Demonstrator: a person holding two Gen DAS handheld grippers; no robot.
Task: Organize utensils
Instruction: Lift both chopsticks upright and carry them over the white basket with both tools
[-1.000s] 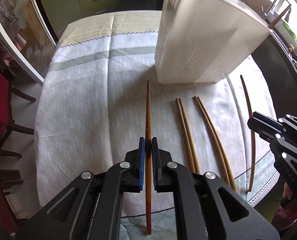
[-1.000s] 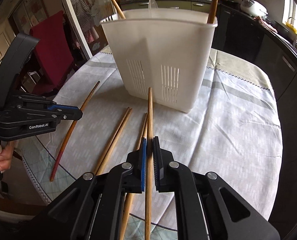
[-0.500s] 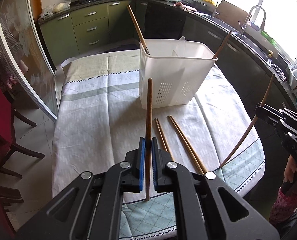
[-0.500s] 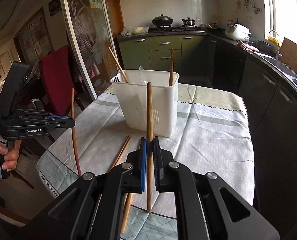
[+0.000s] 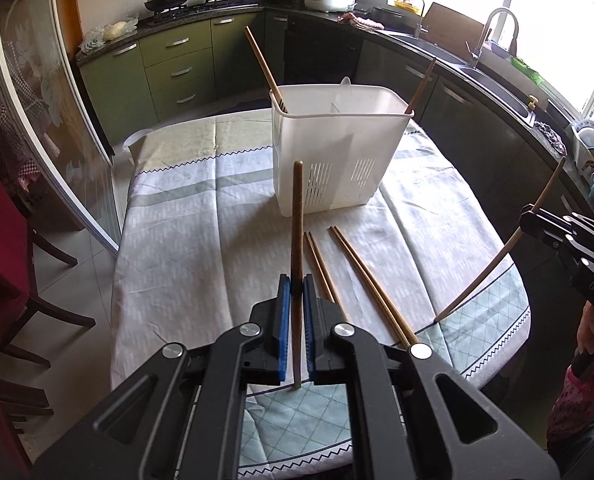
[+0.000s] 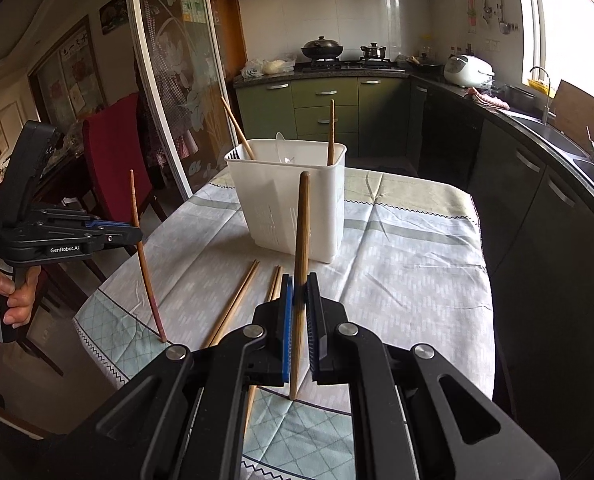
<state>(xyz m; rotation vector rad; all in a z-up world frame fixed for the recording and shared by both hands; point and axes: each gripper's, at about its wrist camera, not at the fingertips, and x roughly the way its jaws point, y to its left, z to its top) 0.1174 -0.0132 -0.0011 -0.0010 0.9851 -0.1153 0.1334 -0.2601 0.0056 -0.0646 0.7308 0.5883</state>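
Wooden chopsticks, light, stiff and slick: your left gripper (image 5: 296,294) and right gripper (image 6: 300,294) each clamp one mid-shaft; both may pivot near the basket (image 5: 339,152).

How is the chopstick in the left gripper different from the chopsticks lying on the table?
The held chopstick is lifted and stands nearly upright, pinched in the shut left gripper; the table chopsticks lie flat on the cloth. The held one is alone and looks darker; the table ones lie in two pairs and look lighter. All are long, thin and wooden, and none is in the white basket yet.
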